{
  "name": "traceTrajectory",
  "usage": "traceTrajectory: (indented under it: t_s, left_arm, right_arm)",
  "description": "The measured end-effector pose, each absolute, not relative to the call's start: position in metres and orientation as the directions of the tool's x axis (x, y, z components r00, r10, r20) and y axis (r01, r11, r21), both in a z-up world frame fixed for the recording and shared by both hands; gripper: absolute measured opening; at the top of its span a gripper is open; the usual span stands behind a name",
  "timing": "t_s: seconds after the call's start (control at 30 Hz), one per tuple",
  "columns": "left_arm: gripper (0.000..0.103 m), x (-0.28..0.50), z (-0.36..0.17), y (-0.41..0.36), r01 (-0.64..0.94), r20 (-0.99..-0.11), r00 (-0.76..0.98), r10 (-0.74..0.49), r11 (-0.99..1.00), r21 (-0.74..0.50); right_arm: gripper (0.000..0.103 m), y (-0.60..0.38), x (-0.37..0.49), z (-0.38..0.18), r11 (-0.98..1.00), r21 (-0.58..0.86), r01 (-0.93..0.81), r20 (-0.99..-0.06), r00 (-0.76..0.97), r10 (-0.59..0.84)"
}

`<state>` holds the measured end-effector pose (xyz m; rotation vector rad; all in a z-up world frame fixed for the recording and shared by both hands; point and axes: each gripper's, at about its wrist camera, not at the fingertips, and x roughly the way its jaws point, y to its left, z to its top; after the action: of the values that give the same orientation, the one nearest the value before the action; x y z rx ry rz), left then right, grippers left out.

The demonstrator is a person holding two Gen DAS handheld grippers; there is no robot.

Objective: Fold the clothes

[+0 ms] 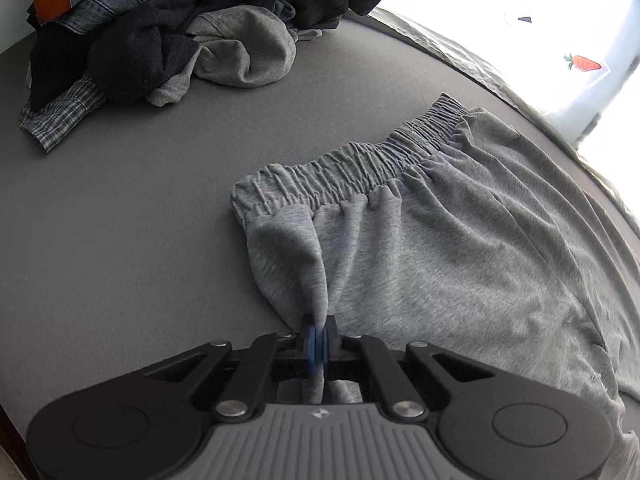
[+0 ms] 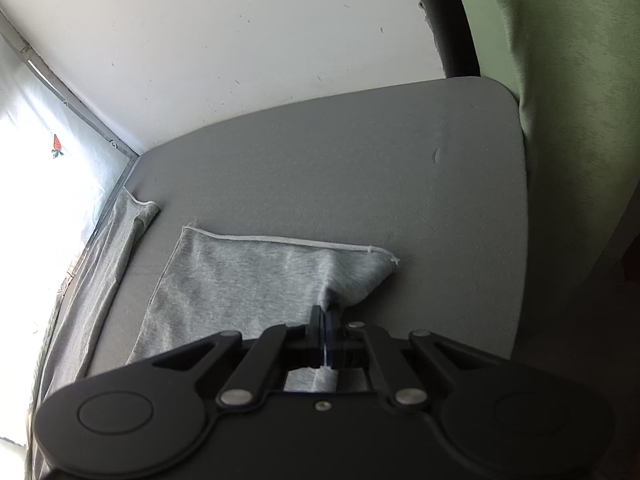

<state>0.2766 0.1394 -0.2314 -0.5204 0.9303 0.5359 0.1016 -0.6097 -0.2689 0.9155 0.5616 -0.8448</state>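
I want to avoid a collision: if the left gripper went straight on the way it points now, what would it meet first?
The left gripper is shut on a pinch of the grey sweatpants, so it would push into that cloth at once. Beyond lies their elastic waistband, then bare grey surface. The clothes pile sits off to the left, though depth is uncertain.

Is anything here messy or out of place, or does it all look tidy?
Mostly tidy. The grey sweatpants lie fairly flat on the grey table, pinched up only where each gripper holds them. The one messy spot is the heap of clothes at the far end: jeans, a grey garment and a checked shirt, all jumbled.
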Motion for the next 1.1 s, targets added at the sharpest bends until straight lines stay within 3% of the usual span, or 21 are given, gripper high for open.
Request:
traceTrajectory:
  t_s: [0.13, 0.37, 0.57, 1.1]
  left_arm:
    - [0.003, 0.273, -0.215, 0.143, -0.654, -0.805, 0.553, 0.213, 0.71, -0.261]
    - [0.002, 0.271, -0.167, 0.146, -0.647, -0.704, 0.67, 0.236, 0.651, -0.397]
    - [0.002, 0.278, -0.136, 0.141, -0.624, -0.643, 0.717, 0.271, 0.661, -0.417]
    - [0.001, 0.338, -0.122, 0.126, -0.652, -0.637, 0.696, 0.331, 0.663, -0.368]
  right_arm:
    - [0.001, -0.61, 0.108, -0.239, 0.366, 0.495, 0.788, -0.666, 0.615, -0.422]
    - [0.0, -0.62, 0.126, -0.159, 0.441, 0.605, 0.663, -0.471, 0.744, -0.473]
    - [0.0, -0.617, 0.145, -0.109, 0.533, 0.6, 0.596, -0.342, 0.794, -0.503]
    - [0.0, -0.644, 0.268, -0.113, 0.624, 0.428, 0.654, -0.427, 0.755, -0.498]
